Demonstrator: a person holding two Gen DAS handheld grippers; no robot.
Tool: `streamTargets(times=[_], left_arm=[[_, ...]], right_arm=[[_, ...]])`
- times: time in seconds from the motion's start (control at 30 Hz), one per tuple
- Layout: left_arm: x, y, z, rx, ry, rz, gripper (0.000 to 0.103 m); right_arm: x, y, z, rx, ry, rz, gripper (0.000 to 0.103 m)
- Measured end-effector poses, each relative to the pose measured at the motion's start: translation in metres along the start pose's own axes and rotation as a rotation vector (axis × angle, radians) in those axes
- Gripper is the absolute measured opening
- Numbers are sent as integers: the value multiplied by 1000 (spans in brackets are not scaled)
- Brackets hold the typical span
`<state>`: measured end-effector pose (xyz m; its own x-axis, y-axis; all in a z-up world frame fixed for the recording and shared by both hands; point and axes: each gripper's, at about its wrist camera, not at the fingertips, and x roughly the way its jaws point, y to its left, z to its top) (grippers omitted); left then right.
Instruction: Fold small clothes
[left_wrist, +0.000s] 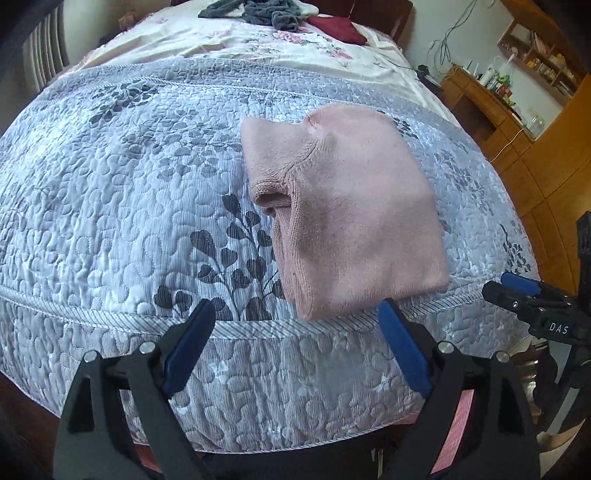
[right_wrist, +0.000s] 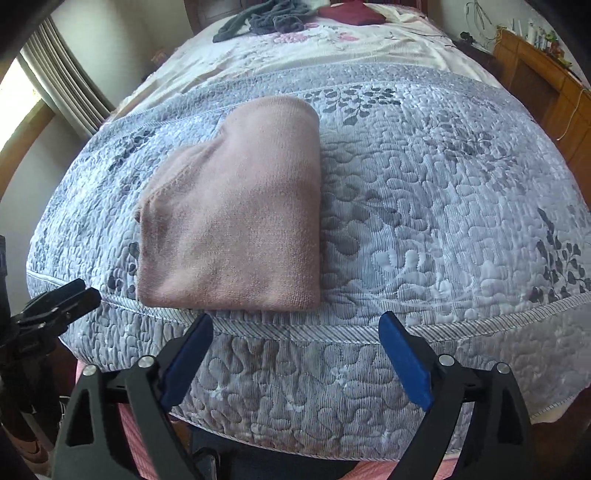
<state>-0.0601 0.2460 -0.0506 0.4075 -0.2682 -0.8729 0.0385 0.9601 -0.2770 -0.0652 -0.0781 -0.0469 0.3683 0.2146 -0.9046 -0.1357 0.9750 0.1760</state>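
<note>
A folded pink sweater (left_wrist: 354, 218) lay on the bed's quilt (left_wrist: 110, 184); both grippers, left (left_wrist: 299, 343) and right (right_wrist: 295, 350), hovered near it, fingers spread and apparently empty.

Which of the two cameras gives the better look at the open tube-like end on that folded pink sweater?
The left wrist view. There the pink sweater turns its ribbed opening toward the camera, so the dark hollow inside shows. The right wrist view sees the same sweater mostly as a smooth folded top, with only a seam along its left edge; the opening itself is hidden.

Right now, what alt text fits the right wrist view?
A folded pink garment lies on a grey quilt, just beyond the open right gripper. The left gripper shows at the left edge.
</note>
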Motion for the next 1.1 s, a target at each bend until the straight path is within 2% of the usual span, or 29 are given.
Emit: streamTargets(times=[0.2, 0.63, 0.8, 1.1], left_arm=[[-18, -5, -7, 1, -11, 8, 89], [-42, -22, -19, 32, -18, 59, 89], [-47, -28, -25, 41, -21, 80, 89], [-60, -36, -31, 52, -27, 88, 89]], right_arm=[[-18, 13, -5, -42, -23, -50, 94], [-43, 24, -15, -37, -34, -119, 97], [-57, 34, -20, -52, -54, -180, 99], [-75, 43, -22, -68, -87, -203, 99]])
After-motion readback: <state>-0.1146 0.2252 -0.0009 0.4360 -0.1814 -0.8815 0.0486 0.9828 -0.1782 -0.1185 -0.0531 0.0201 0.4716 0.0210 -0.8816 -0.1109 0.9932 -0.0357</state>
